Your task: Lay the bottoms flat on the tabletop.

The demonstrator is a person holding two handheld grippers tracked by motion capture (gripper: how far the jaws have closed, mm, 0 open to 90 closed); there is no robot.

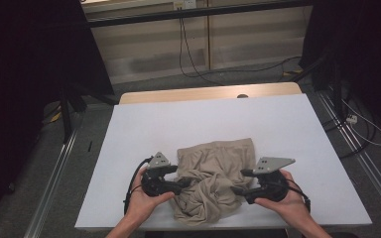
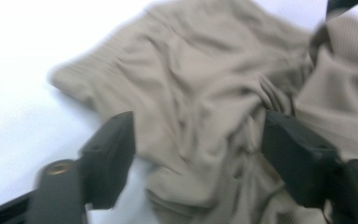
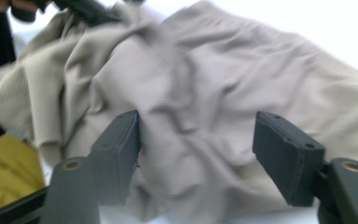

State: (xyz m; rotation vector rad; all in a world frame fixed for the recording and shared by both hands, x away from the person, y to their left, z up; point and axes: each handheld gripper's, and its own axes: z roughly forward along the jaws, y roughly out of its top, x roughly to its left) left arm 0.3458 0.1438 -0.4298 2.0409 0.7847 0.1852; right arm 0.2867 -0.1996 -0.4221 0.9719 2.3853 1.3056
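Note:
A crumpled beige ribbed garment (image 1: 213, 176) lies bunched at the near middle of the white table (image 1: 203, 119). My left gripper (image 1: 184, 184), held in a hand, points in at the cloth's left side. In the left gripper view its jaws (image 2: 198, 154) stand wide apart, with folds of cloth (image 2: 200, 79) lying loose between and beyond them. My right gripper (image 1: 238, 191) points in from the right. Its jaws (image 3: 196, 154) are also spread wide over the fabric (image 3: 223, 79), and the pads do not press on it. The other gripper (image 3: 81, 9) shows at the far side of the pile.
The table's near edge (image 1: 218, 227) runs just below the garment. A wooden strip (image 1: 208, 93) borders the far edge. Cables (image 1: 193, 64) lie on the floor behind, and metal rails (image 1: 54, 168) flank both sides. Something yellow (image 3: 4, 168) shows low in the right gripper view.

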